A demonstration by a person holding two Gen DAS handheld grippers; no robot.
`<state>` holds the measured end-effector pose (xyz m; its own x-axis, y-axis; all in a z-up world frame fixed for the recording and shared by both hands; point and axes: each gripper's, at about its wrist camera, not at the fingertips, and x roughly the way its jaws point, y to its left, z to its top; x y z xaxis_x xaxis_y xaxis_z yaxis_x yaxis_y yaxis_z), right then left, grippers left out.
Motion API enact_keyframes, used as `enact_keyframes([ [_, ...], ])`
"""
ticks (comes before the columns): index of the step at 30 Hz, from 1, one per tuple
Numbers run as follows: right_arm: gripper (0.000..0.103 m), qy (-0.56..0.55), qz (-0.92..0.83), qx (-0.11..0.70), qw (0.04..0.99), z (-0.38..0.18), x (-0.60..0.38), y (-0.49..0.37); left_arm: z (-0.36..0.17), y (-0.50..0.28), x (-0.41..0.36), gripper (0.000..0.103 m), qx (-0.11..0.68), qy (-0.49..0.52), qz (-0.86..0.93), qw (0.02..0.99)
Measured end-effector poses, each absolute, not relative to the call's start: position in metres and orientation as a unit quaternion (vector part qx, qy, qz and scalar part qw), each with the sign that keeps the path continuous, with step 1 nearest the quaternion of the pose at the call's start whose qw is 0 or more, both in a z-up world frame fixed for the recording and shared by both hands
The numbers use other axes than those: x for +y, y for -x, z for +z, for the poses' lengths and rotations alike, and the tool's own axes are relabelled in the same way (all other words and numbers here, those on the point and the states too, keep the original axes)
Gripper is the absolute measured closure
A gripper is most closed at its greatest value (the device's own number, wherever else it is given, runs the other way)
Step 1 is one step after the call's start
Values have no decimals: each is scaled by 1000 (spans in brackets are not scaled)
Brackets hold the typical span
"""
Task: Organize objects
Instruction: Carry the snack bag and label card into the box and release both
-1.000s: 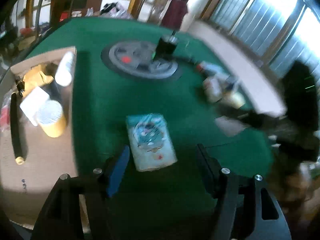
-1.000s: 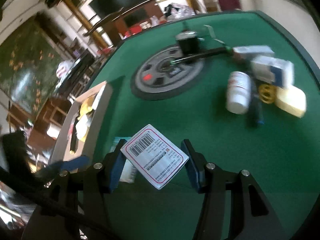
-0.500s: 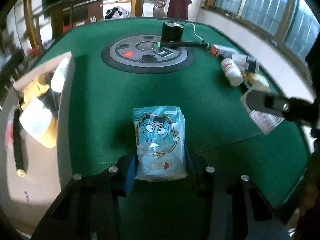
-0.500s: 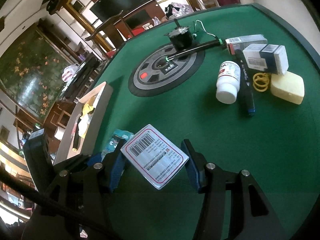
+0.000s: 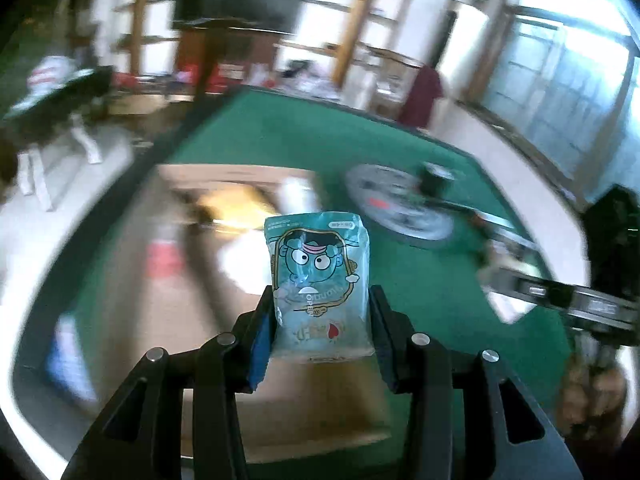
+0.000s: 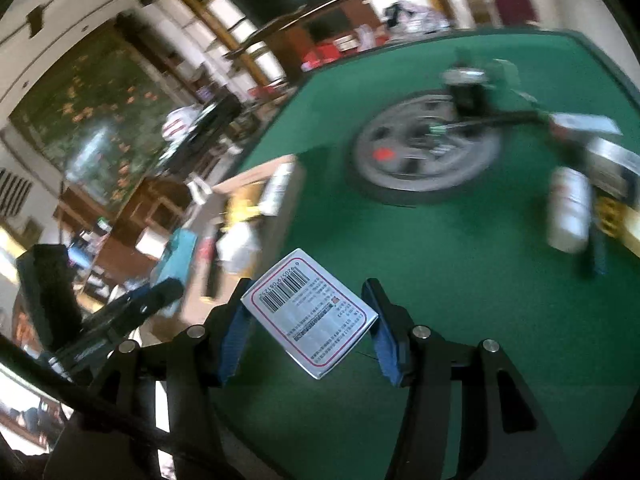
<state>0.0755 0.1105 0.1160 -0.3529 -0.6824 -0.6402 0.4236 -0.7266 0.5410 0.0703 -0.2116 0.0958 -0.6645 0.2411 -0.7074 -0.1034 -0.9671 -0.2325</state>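
Observation:
My left gripper (image 5: 320, 324) is shut on a teal cartoon packet (image 5: 318, 280) and holds it in the air over the cardboard box (image 5: 192, 312) at the table's left. The packet (image 6: 180, 256) and the left gripper (image 6: 136, 304) also show in the right wrist view. My right gripper (image 6: 310, 324) is shut on a white barcode packet (image 6: 310, 312), held above the green table (image 6: 440, 280) near the box (image 6: 256, 176).
A grey round disc (image 6: 424, 152) with a black cup (image 6: 464, 88) sits mid-table. A white bottle (image 6: 568, 212), boxes (image 6: 612, 164) and a yellow item lie at the right. The cardboard box holds several blurred items. The left wrist view is blurred by motion.
My left gripper closed on the teal packet, lifted it off the table and swung left over the cardboard box. My right gripper kept the barcode packet and shifted slightly left.

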Motion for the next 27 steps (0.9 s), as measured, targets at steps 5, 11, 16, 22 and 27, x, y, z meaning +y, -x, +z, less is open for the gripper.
enact_keyframes([
  [5, 49, -482, -782, -123, 376, 110, 39, -67, 68, -42, -267, 64, -69, 437, 896, 32],
  [11, 49, -523, -752, -84, 392, 83, -41, -62, 28, 0, -290, 64, -43, 479, 877, 2],
  [16, 49, -537, -753, -28, 381, 60, -82, -62, 21, 9, -292, 58, -52, 483, 874, 19],
  [22, 49, -495, -798, 74, 336, 51, -111, -67, 29, -3, -312, 56, -122, 465, 875, 49],
  [27, 49, -475, -813, 116, 317, 51, -120, -68, 44, -19, -323, 41, -165, 430, 886, 49],
])
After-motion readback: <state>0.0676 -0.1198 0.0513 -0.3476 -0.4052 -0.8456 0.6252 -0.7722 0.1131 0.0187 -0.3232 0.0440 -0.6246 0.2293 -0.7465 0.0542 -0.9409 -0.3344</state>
